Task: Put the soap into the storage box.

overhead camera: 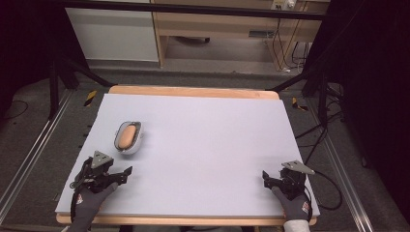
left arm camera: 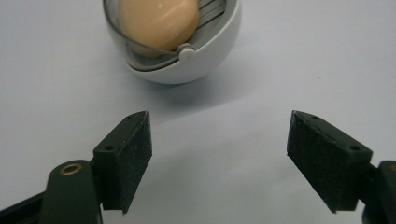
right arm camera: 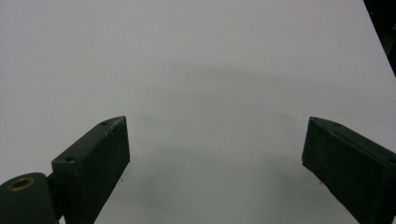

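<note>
A white egg slicer (overhead camera: 128,137) holding a tan egg (overhead camera: 126,136) is seen lying on the pale table cover (overhead camera: 208,145), toward the left side and somewhat nearer the person's edge than the far edge. In the left gripper view the slicer (left arm camera: 187,56) is cut off by the top of the frame, so that only the lower part of the egg (left arm camera: 159,21) and a few of the wires are shown (the far end of the slicer is not seen there).

The left gripper (overhead camera: 121,175) is held just short of the slicer, apart from it; its jaws are spread wide in its own view (left arm camera: 219,154), with nothing between them but bare cover. The right gripper (overhead camera: 270,180) is held near the right front corner of the table, well apart from the slicer; its jaws are likewise spread (right arm camera: 215,163) over bare cover. Both hands are gloved, and the forearms are cut off by the bottom edge of the high view.
</note>
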